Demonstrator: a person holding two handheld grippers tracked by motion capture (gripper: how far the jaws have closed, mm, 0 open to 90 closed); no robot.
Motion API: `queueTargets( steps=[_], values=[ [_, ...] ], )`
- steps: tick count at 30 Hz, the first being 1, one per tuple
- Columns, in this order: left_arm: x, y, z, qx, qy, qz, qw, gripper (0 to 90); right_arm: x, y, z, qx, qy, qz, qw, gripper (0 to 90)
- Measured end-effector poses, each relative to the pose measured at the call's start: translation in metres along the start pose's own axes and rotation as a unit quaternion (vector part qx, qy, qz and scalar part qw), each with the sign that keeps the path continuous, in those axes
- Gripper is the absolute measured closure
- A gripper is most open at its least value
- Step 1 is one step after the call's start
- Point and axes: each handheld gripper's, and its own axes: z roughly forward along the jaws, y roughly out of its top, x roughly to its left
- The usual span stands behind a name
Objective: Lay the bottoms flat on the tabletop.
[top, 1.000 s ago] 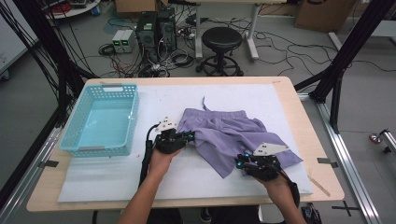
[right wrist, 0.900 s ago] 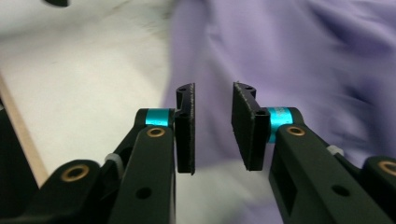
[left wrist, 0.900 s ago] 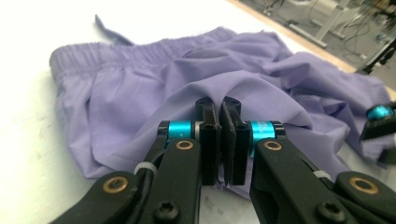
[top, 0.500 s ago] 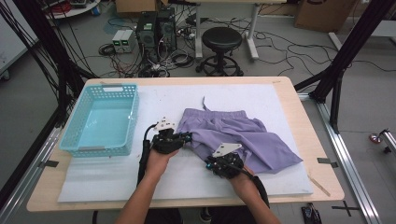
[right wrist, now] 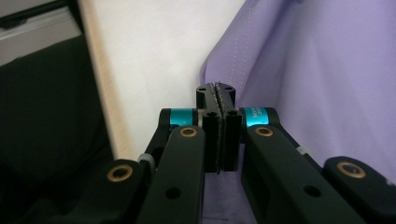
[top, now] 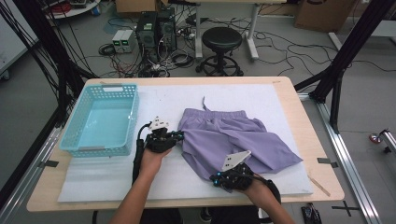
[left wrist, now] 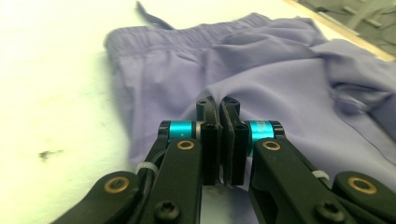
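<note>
Purple shorts [top: 233, 135] lie spread on the white mat, waistband toward the far side. My left gripper [top: 180, 135] sits at their left edge, and in the left gripper view its jaws [left wrist: 218, 105] are shut on a raised fold of the shorts [left wrist: 261, 65]. My right gripper [top: 211, 178] lies at the shorts' near corner by the table's front edge and points left. Its jaws [right wrist: 215, 88] have just been closing and stand shut on the hem of the purple shorts [right wrist: 317, 70].
A light blue basket [top: 95, 150] stands at the table's left, beside my left hand. The white mat [top: 116, 172] covers most of the wooden table [top: 303, 93]. A thin wooden stick [top: 315, 183] lies near the front right corner. The table's front edge runs just past the right gripper.
My right gripper has moved left along the shorts' near hem and a little toward the front edge, ending at the near corner. The left gripper has stayed in place.
</note>
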Motion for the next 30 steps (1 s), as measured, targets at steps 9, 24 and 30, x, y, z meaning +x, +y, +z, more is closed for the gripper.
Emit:
queueTargets(
  steps=[9, 24, 30],
  values=[
    [0.001, 0.004, 0.024, 0.004, 0.049, 0.021, 0.9986, 80.9, -0.006, -0.01, -0.019, -0.044, -0.01, 0.026, 0.9987, 87.1],
    [0.006, -0.028, -0.035, 0.012, 0.028, -0.015, 0.9994, 49.3, -0.036, -0.04, -0.075, -0.163, -0.117, 0.147, 0.9687, 63.3],
    [-0.006, -0.042, -0.043, 0.047, -0.016, -0.001, 0.9988, 54.7, -0.042, -0.048, -0.085, -0.147, -0.21, 0.161, 0.9531, 41.3]
  ],
)
